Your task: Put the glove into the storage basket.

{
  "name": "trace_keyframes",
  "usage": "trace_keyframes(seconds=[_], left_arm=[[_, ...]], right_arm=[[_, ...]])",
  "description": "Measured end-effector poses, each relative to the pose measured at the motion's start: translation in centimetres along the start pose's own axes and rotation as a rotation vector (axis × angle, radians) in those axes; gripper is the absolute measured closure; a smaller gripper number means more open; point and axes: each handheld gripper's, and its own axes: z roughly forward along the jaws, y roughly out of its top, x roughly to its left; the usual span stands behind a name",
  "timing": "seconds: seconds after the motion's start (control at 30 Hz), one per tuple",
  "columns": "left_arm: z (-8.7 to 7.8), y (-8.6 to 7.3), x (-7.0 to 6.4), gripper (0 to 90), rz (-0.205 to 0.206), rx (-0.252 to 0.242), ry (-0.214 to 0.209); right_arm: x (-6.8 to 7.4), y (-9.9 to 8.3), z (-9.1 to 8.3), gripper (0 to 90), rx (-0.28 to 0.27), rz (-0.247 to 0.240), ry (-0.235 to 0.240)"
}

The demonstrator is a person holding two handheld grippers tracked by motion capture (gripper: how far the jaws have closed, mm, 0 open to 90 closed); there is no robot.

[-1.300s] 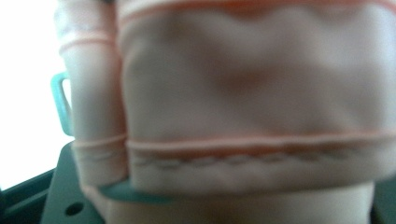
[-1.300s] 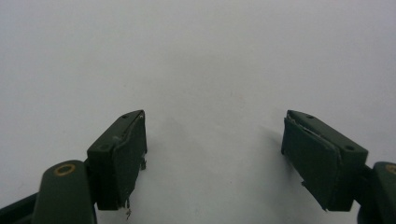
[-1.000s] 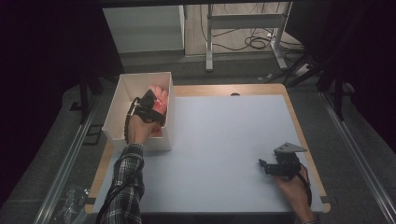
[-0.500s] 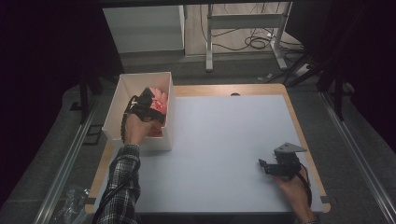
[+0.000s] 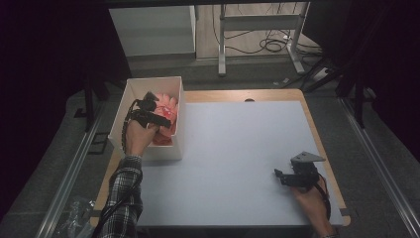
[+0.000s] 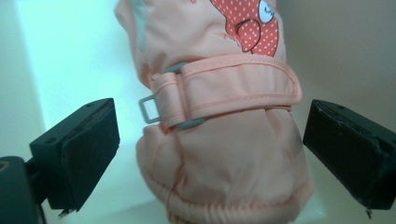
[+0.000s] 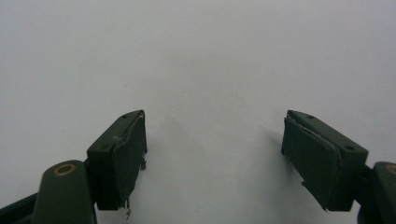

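A peach-pink child's mitten [image 6: 219,135] lies inside the white box [image 5: 130,96] at the table's left edge. In the left gripper view its wrist strap with a grey buckle crosses the middle, and a red dotted patch with an eye sits at the top, cut off by the frame; the mitten's cuff end runs out of the bottom edge. The left gripper [image 6: 210,149] has its jaws spread wide, one on each side of the mitten, neither pad touching it. From the high view the left hand [image 5: 140,135] and gripper cover much of the pink fabric, so how many pieces lie in the box is hard to make out. Well apart, near the table's right front corner, the right gripper [image 7: 215,158] rests with jaws parted over bare white tabletop [image 5: 237,148].
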Motion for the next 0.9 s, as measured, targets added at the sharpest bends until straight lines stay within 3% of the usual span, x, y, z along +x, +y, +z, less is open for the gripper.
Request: trace_keyframes(seconds=[0.47,0.9], left_arm=[[-2.1,-1.3,0.5,3.7,0.037,-0.11,-0.041],[-3.2,-2.6,0.3,3.1,0.079,-0.167,-0.057]], right_arm=[[0.0,0.0,0.0,22.5,0.0,0.0,0.0],[0.0,0.0,0.0,22.5,0.0,0.0,0.0]])
